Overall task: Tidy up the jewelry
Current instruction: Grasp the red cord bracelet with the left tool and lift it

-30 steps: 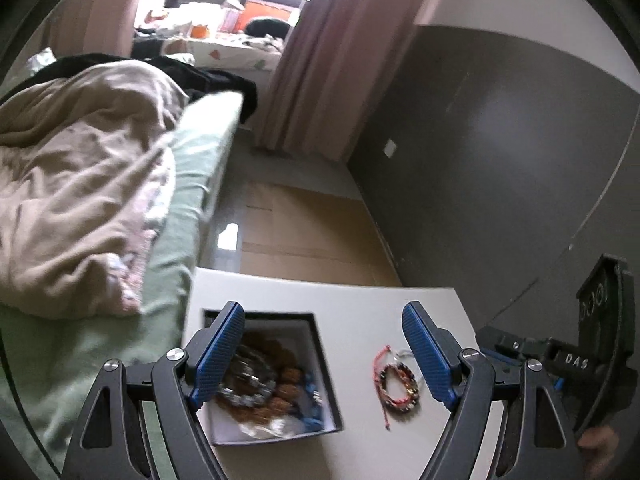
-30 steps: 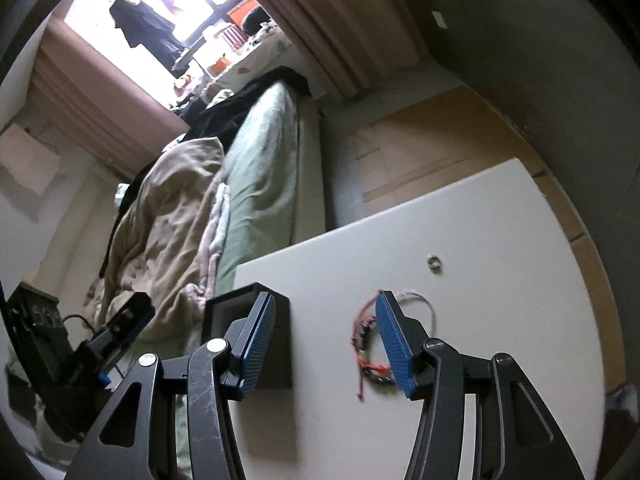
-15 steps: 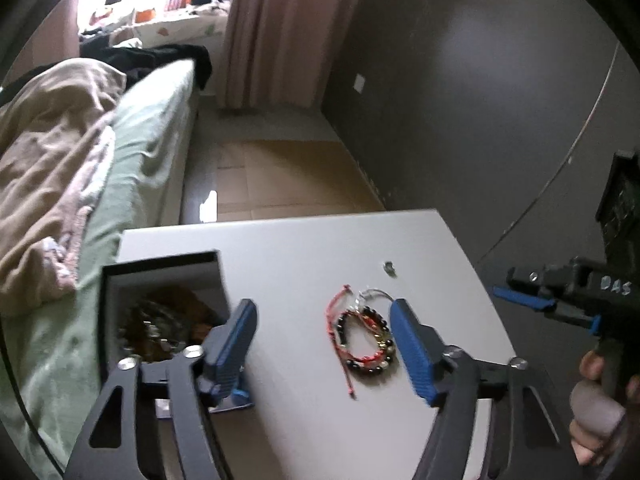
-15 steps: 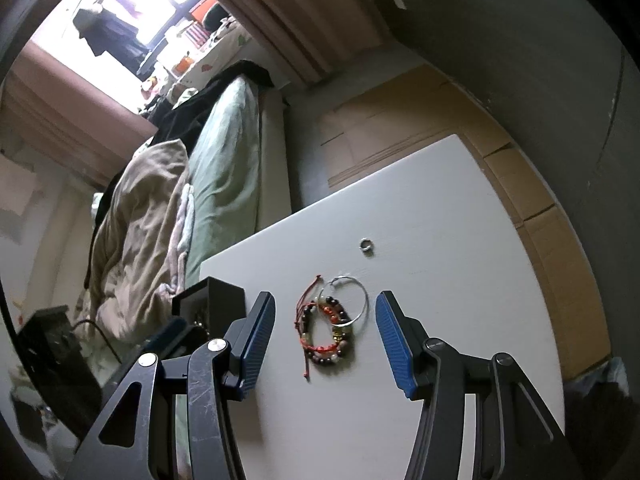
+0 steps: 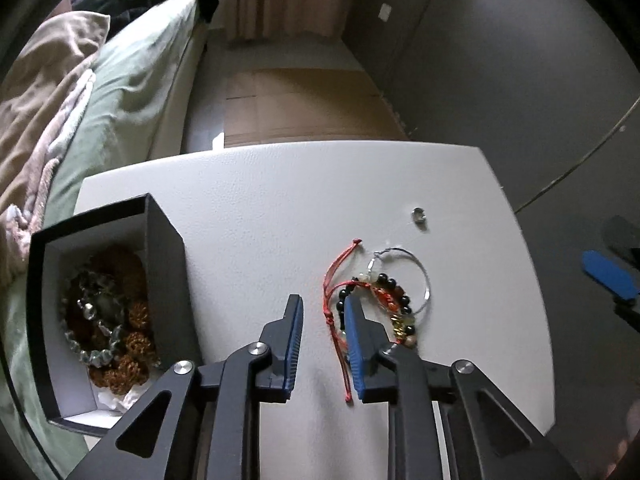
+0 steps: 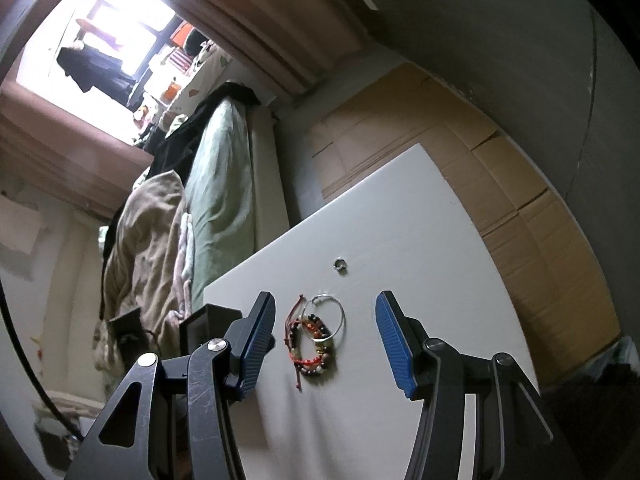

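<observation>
Several beaded pieces already lay in the black box (image 5: pixel 164 264); my left gripper (image 5: pixel 322 344), partly open, held nothing; my right gripper (image 6: pixel 324 340) gaped empty; the bracelets (image 5: pixel 380 304) and small ring (image 5: pixel 418 216) remained loose on the table (image 5: pixel 260 200).

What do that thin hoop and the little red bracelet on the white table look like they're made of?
The thin hoop looks like silvery metal wire: fine, grey, holding a clean circle. The red bracelet looks like knotted cord or thread: matte, limp, with trailing ends. Neither can be confirmed by sight alone.
</observation>
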A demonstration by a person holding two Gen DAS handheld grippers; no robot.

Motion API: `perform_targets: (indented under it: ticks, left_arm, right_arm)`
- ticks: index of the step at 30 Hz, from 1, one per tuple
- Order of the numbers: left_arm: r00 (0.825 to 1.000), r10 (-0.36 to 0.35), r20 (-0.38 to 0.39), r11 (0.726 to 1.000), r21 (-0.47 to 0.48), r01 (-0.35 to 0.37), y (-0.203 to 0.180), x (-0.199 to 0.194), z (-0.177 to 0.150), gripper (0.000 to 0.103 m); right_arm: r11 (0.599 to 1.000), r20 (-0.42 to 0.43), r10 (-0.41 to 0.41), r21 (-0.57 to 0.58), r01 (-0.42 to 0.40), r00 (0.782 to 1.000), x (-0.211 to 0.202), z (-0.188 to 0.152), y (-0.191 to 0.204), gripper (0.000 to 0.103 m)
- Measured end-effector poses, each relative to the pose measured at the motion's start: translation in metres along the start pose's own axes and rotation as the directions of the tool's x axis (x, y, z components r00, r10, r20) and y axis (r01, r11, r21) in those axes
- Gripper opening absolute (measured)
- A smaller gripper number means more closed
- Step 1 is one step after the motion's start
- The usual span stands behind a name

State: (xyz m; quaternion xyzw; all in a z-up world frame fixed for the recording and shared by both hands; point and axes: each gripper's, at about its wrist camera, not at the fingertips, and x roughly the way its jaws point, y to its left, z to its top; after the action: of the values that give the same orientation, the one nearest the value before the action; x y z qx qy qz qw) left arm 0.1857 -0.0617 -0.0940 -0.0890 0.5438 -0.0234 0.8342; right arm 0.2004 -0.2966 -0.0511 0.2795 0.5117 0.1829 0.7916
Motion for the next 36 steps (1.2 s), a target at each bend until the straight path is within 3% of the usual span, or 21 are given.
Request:
perform_targets:
  ticks: [8,17,20,21,25,36]
  left_arm:
    - [0.997,0.071,-0.043,0.997,0.014,-0.070,-0.008,0.016,0.002,0.016]
    - [0.989,0.147,-0.032,0.987,0.071,-0.144,-0.020,0.019,-0.010,0.015]
    - [0.991,0.130,-0.038,0.990,0.060,-0.128,-0.018,0.017,-0.010,0.013]
    - [0.990,0.138,-0.040,0.989,0.057,-0.135,-0.017,0.017,-0.009,0.004]
    - [0.994,0.097,-0.046,0.995,0.011,-0.096,-0.005,0.011,-0.007,0.004]
    - [0.996,0.047,0.069,0.999,-0.025,-0.045,0.009,-0.053,0.012,0.004]
  right_arm:
    - [0.999,0.001,0.025,0.035,-0.026,1.000,-0.002,0.003,-0.009,0.053]
    - [1.000,-0.022,0.017,0.021,-0.017,1.000,0.005,0.003,-0.008,0.053]
    - [1.000,-0.054,0.005,0.020,-0.004,0.999,0.017,0.000,-0.007,0.053]
    - [1.000,-0.065,-0.001,0.018,0.002,0.998,0.022,-0.001,-0.005,0.053]
    - [1.000,-0.114,-0.020,-0.006,0.020,0.993,0.043,-0.008,0.000,0.053]
    - [0.995,-0.222,-0.059,-0.090,0.040,0.973,0.097,-0.024,0.018,0.053]
